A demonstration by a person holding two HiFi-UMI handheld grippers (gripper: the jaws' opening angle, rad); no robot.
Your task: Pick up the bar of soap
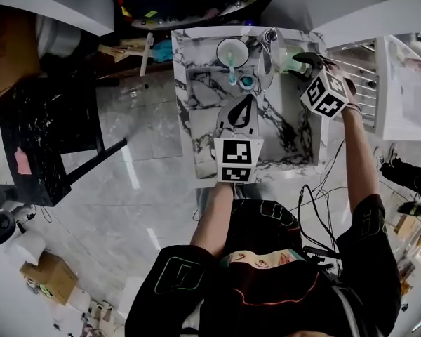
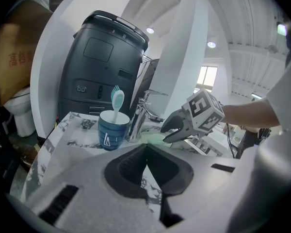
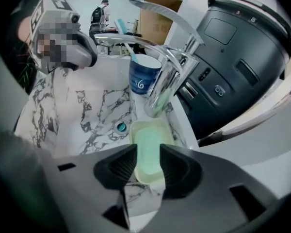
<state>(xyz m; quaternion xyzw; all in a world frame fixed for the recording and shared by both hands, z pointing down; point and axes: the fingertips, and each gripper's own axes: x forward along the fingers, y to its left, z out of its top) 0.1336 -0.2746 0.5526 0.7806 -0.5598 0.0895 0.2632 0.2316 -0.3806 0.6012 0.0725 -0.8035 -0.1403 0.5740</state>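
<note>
The pale green bar of soap (image 3: 146, 152) lies in a cream dish (image 3: 136, 176) on the sink's rim beside the chrome faucet (image 3: 167, 74). My right gripper (image 3: 148, 161) hovers just over it with its jaws apart; the soap shows in the gap and the pads do not press on it. In the head view the right gripper (image 1: 299, 59) is at the sink's back right corner, covering most of the soap (image 1: 286, 64). My left gripper (image 1: 249, 101) hangs over the marble basin, shut on nothing. From the left gripper view the soap (image 2: 153, 138) sits under the right gripper (image 2: 170, 131).
A blue cup (image 3: 144, 81) with a toothbrush stands behind the faucet. The basin's drain (image 3: 121, 126) is left of the dish. A dark appliance (image 3: 233, 67) rises behind the sink. A wire rack (image 1: 361, 83) stands to the right of the sink.
</note>
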